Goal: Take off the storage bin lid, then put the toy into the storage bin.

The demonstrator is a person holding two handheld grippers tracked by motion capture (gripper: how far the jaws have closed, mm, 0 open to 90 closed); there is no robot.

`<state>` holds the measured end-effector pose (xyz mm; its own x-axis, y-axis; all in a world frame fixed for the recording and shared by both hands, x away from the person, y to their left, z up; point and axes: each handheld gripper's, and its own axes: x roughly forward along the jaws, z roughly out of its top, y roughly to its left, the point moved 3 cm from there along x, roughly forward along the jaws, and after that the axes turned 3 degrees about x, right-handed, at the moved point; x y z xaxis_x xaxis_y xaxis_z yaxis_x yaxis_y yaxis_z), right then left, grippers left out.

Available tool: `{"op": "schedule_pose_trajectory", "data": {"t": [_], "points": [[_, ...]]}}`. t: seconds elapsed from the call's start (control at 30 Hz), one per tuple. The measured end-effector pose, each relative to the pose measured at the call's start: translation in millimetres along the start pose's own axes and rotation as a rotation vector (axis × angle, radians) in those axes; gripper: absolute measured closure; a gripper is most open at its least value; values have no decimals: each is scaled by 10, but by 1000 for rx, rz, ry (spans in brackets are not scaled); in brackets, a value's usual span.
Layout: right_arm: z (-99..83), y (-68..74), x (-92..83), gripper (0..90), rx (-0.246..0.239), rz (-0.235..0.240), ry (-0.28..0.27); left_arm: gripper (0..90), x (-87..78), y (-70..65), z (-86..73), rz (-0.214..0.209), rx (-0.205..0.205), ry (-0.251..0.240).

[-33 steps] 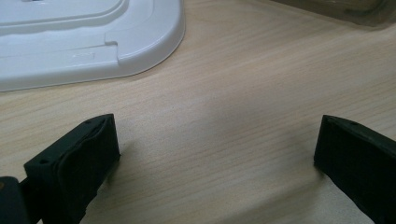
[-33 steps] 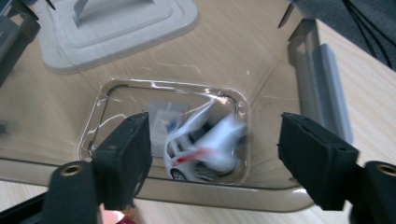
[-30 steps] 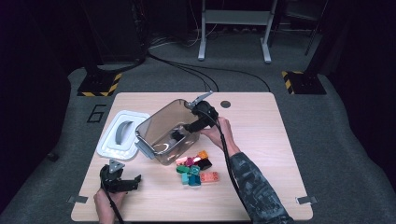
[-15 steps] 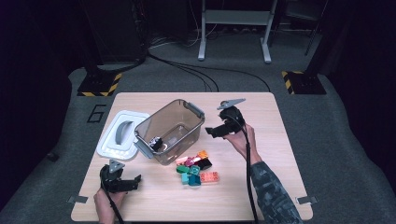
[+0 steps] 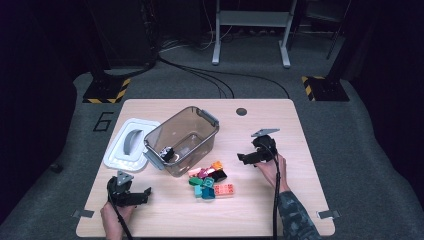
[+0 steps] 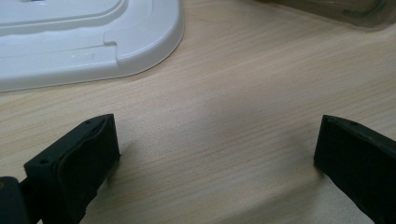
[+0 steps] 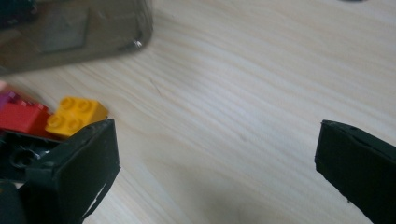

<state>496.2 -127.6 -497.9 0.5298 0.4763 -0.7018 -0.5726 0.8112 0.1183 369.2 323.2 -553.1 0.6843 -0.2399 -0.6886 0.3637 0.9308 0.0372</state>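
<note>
1. Right tongs (image 5: 243,159): come away from the clear bin (image 5: 207,119) toward the brick pile (image 5: 210,182); jaws have just been opening, now wide and empty
2. Black piece (image 5: 166,153): lying inside the bin, so one delivery looks done
3. Left tongs (image 5: 145,192): wide open, empty, low over the worktop (image 5: 260,215) near the white lid (image 5: 114,159)

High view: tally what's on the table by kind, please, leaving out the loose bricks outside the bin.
Clear plastic bins: 1
White lids: 1
Dark bricks in the bin: 1
Handheld grippers: 2, left gripper, right gripper
Total: 5
</note>
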Motion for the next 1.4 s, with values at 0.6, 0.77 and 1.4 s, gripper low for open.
{"op": "schedule_pose_trajectory", "data": {"t": [0.6, 0.77, 1.4], "points": [[-496, 222, 8, 9, 20, 24, -19, 0, 0, 0, 0, 1, 0, 0], [-502, 377, -87, 22, -11, 59, -35, 0, 0, 0, 0, 0, 0, 0], [-704, 937, -69, 398, -198, 283, 11, 0, 0, 0, 0, 0, 0, 0]]}}
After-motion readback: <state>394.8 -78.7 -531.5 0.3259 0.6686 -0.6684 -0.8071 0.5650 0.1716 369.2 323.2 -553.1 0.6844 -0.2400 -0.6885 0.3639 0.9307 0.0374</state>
